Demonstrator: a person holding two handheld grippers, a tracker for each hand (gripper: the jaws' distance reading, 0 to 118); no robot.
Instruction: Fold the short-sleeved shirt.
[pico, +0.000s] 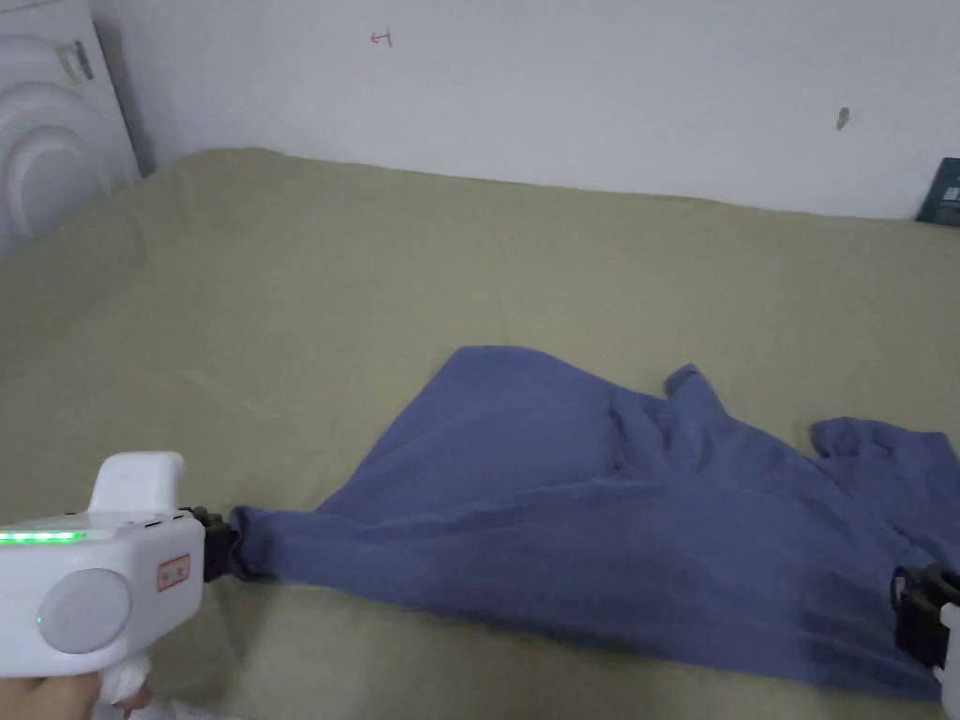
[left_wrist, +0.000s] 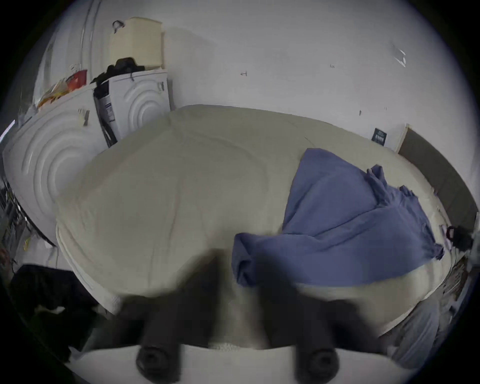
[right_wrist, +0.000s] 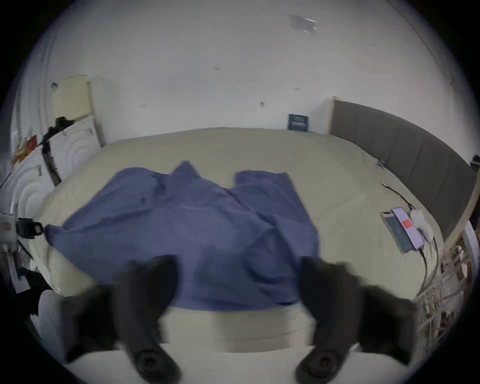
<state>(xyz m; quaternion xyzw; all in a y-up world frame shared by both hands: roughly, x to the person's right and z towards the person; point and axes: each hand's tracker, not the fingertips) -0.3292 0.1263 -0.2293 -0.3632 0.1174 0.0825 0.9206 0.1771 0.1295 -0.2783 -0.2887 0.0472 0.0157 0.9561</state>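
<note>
The left gripper (pico: 223, 544) has its jaws pinching a bunched corner of the one blue short-sleeved shirt (pico: 600, 525); in the left gripper view the two dark jaws look apart, with the shirt (left_wrist: 337, 233) gathered against the right-hand one, so whether both press on it cannot be told. The right gripper (right_wrist: 239, 283) has its two jaws spread wide, the shirt's near hem (right_wrist: 233, 298) lying between them; no pinch shows there. In the head view the right gripper (pico: 923, 614) sits at the shirt's other near corner.

From the left jaws the shirt stretches away toward the right gripper, taut along the near edge and rumpled farther out, with two sleeves lying beyond. It rests on one bed with a beige sheet (pico: 375, 281).

Beyond the right jaws, to their right, two phones (right_wrist: 402, 231) lie side by side on the sheet, cables attached. Left of the left jaws stand two white appliances (left_wrist: 52, 161) with ringed panels
</note>
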